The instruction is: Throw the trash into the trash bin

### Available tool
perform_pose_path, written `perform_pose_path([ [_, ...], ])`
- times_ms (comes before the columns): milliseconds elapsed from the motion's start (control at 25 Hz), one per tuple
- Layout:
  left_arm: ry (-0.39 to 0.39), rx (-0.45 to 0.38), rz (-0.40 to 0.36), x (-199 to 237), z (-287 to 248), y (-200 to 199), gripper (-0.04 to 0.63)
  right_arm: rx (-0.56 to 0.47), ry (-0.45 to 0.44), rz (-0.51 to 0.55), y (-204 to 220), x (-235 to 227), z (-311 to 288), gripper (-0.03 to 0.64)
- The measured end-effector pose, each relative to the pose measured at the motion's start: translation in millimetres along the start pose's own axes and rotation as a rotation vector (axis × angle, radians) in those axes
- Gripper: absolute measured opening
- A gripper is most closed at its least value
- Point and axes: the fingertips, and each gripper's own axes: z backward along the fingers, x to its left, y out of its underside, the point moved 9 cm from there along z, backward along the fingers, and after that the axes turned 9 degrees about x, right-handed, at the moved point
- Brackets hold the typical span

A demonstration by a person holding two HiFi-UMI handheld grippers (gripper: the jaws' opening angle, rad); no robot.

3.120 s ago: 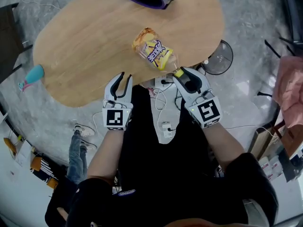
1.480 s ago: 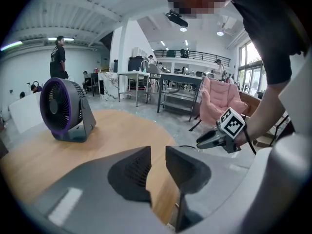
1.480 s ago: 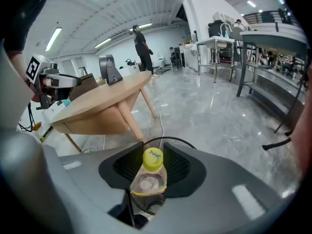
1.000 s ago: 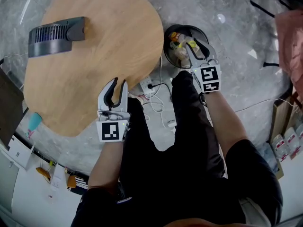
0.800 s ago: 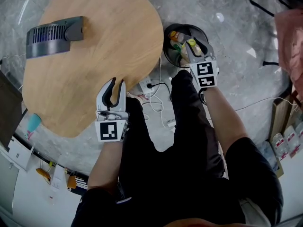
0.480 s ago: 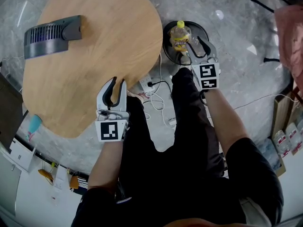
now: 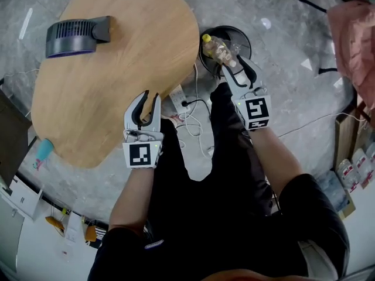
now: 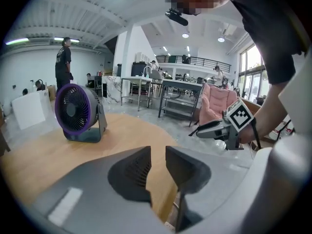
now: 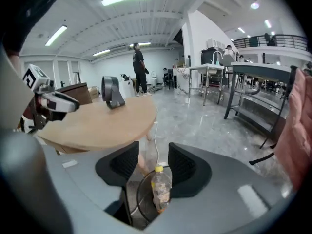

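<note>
In the head view, my right gripper (image 7: 236, 69) hangs over the bin (image 7: 248, 38) at upper centre, and the bottle (image 7: 220, 48) lies inside it. My left gripper (image 7: 150, 100) hovers at the table (image 7: 117, 63) edge. The left gripper view shows its jaws narrowly apart and empty. The right gripper view shows my right jaws, just opened, gripping nothing, with the bottle free in the bin below. I judge the drop done; next I should pull the right gripper clear.

Bright ceiling light, fisheye-warped edges
</note>
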Motion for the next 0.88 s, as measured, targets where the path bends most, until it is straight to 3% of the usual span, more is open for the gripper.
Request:
perform_pose_path([
  [120, -0.007, -0.078, -0.022, 3, 23, -21, 0.098, -0.096, -0.067, 0.041, -39, 30, 37, 0.219],
  [280, -0.012, -0.129, -0.078, -1, 73, -49, 0.098, -0.081, -0.161, 0.051, -75, 62, 105, 0.216],
  [520, -0.072, -0.07, -0.092, -1, 171, -77, 0.098, -0.162, -0.271, 0.042, -149, 83, 209, 0.205],
  [640, -0.119, -0.055, -0.092, -6, 221, -96, 0.098, -0.225, -0.327, 0.025, -191, 84, 251, 0.136],
  [760, -0.151, -0.028, -0.105, -18, 256, -112, 0.098, -0.286, -0.369, 0.045, -227, 80, 290, 0.132],
  [880, -0.233, -0.101, -0.151, -21, 282, -157, 0.098, -0.387, -0.4, 0.091, -270, 69, 313, 0.133],
])
